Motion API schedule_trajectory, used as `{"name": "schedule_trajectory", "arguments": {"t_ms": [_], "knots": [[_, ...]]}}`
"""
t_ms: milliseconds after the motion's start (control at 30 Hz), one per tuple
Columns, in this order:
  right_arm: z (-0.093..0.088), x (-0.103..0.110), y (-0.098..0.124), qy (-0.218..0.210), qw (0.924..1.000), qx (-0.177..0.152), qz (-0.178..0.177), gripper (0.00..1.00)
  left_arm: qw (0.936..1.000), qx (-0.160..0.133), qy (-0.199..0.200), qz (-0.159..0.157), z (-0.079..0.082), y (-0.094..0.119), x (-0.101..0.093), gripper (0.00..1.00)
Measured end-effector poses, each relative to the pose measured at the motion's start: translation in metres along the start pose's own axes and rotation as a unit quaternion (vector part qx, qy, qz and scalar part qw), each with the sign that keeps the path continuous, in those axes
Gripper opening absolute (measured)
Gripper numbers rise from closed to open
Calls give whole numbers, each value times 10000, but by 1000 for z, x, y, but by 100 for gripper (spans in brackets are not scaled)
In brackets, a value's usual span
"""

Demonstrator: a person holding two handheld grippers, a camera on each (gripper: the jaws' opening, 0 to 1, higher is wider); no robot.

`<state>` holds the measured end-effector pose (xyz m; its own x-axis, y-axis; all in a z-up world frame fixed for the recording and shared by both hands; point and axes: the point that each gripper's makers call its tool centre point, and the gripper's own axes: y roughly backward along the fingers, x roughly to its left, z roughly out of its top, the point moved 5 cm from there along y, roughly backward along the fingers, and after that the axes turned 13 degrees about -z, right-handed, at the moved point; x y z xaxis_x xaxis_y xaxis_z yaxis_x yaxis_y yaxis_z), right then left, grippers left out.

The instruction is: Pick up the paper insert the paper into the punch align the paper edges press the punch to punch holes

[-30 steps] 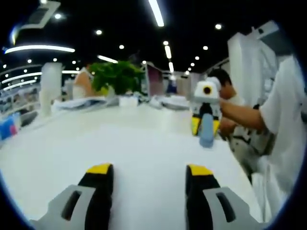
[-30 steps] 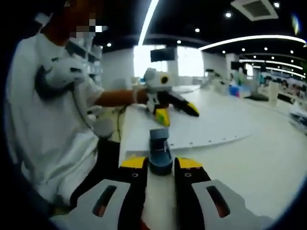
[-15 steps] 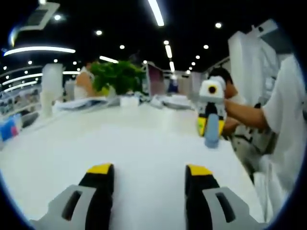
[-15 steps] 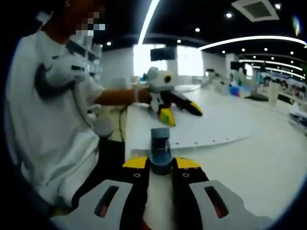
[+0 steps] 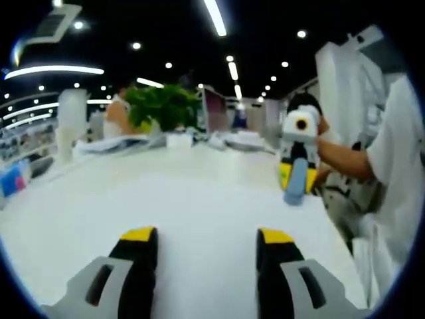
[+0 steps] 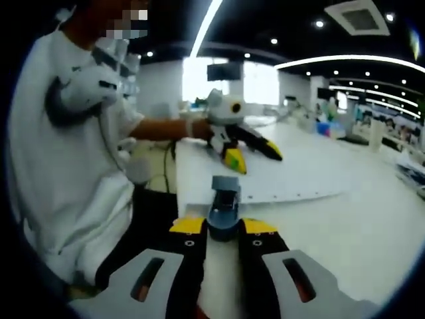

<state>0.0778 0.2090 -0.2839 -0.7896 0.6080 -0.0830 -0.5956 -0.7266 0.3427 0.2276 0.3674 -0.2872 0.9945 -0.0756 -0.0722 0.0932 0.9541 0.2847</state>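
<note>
With the right gripper (image 6: 222, 229) clenched on the blue punch (image 6: 224, 205) near the punched paper (image 6: 279, 176), and the left gripper (image 5: 206, 242) released over the table (image 5: 99, 199), the punch risked slipping if the clamp loosened.

Punch (image 6: 224, 207): blue-grey. Paper (image 6: 292, 174): white, row of small dark holes. Bench (image 5: 192, 199): white. Hand-held gripper (image 6: 222, 227) jaws: black, yellow-tipped. Plant (image 5: 161, 106): green.

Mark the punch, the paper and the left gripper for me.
punch (image 6: 224, 206): right gripper view, its blue body between the jaws.
paper (image 6: 299, 174): right gripper view, bare sheet above the holes.
left gripper (image 6: 252, 155): right gripper view, between its yellow tips.
</note>
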Motion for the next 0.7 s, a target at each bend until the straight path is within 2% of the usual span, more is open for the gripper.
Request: {"name": "schedule_trajectory", "arguments": {"t_ms": [233, 467, 600, 633, 667, 700], "knots": [[3, 3, -2, -56, 9997, -132, 177, 22, 10000, 9, -11, 30, 0, 0, 0, 60], [2, 5, -5, -145, 9997, -69, 199, 26, 10000, 13, -38, 12, -1, 0, -1, 61], [7, 0, 3, -260, 9996, -96, -88, 32, 9999, -87, 79, -103, 3, 3, 0, 65], [9, -2, 6, -290, 9992, -124, -240, 33, 9997, -182, 118, -119, 6, 4, 0, 66], [12, -5, 11, -314, 9984, -149, -439, 34, 9986, -444, 210, -202, 14, 5, -2, 67], [14, -6, 14, -332, 9978, -164, -545, 34, 9978, -550, 238, -274, 18, 6, -5, 67]]}}
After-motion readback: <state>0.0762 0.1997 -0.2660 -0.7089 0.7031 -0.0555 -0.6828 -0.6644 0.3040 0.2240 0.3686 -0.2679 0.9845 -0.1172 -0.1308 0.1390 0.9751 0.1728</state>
